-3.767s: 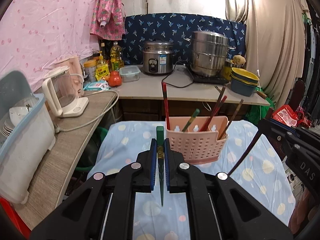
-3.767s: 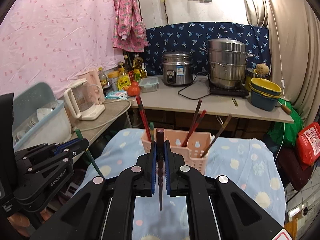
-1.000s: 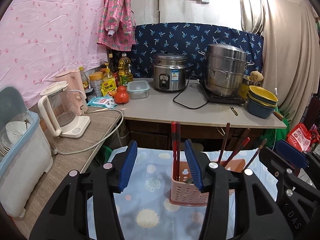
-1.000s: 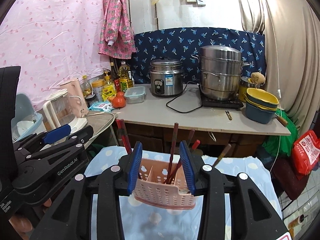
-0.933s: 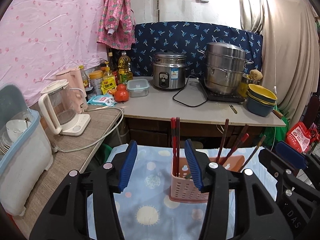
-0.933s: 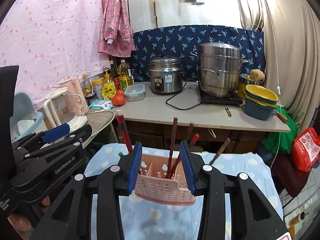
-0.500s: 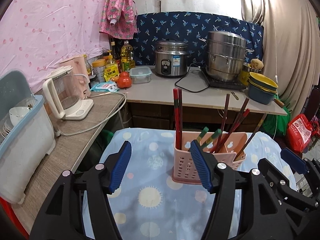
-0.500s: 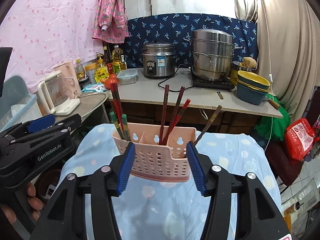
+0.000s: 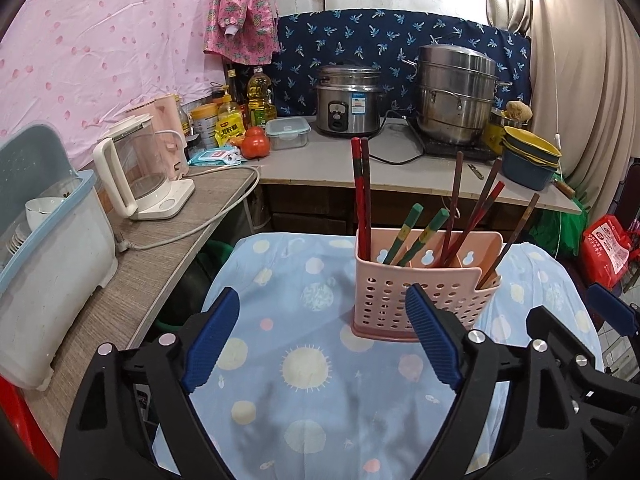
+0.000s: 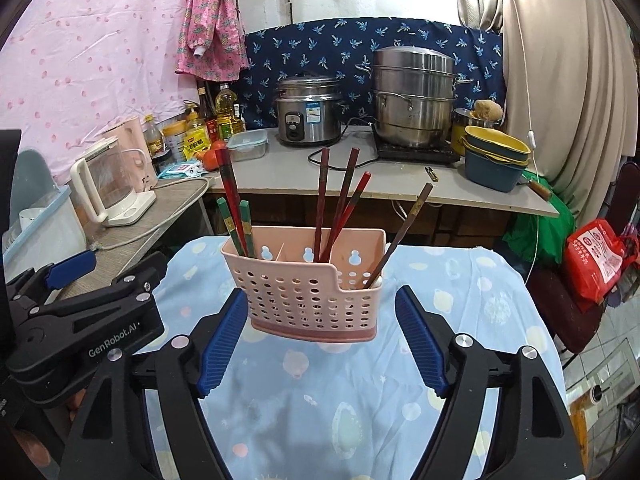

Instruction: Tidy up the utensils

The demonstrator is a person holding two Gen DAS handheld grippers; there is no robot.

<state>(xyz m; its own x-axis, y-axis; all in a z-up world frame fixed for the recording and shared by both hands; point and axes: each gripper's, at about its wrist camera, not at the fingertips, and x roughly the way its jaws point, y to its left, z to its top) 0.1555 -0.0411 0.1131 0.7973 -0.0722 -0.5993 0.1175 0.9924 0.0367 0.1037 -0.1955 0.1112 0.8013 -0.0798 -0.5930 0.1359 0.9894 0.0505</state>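
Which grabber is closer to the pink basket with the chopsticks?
Right, probably. The right gripper faces the basket squarely, its open fingers on either side. The left gripper sits a bit farther back, off to the basket's left.

A pink perforated utensil caddy stands upright on the blue sun-and-moon tablecloth, toward its far edge. All the chopsticks stand in it, tips down. A red pair rises tallest at the caddy's left end, just beside two shorter green ones. Three dark red-brown sticks lean together in the middle compartment. One brown stick tilts rightward at the right end.
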